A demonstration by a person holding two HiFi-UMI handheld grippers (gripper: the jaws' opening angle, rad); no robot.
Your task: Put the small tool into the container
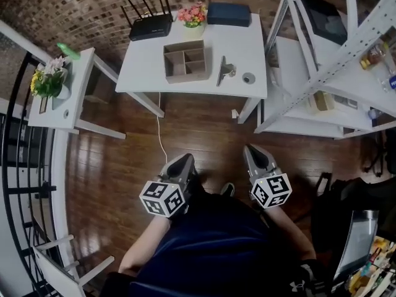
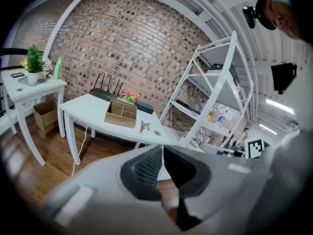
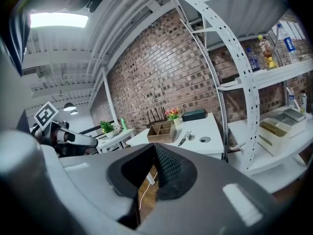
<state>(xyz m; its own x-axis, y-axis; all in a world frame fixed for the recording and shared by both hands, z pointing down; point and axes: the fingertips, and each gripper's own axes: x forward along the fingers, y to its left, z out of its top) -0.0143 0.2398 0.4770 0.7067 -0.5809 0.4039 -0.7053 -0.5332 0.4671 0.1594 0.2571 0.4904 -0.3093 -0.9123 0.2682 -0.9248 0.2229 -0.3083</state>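
Note:
The small metal tool (image 1: 224, 70) lies on the white table (image 1: 142, 67), just right of the brown wooden box with compartments (image 1: 185, 60). Both grippers hang over the wooden floor close to the person's body, well short of the table. My left gripper (image 1: 185, 158) is shut and holds nothing. My right gripper (image 1: 250, 149) is also shut and empty. In the left gripper view the closed gripper (image 2: 162, 153) points toward the box (image 2: 121, 113) and tool (image 2: 144, 127). From the right gripper (image 3: 154, 151) the box (image 3: 161, 130) and tool (image 3: 183, 140) show far off.
On the table also stand a black router (image 1: 150, 25), a flower pot (image 1: 193, 15), a dark blue case (image 1: 229, 14) and a small round disc (image 1: 249, 78). White shelving (image 1: 322, 60) is at the right, a side table with a plant (image 1: 62, 98) at the left. A white cable (image 1: 162, 141) runs down to the floor.

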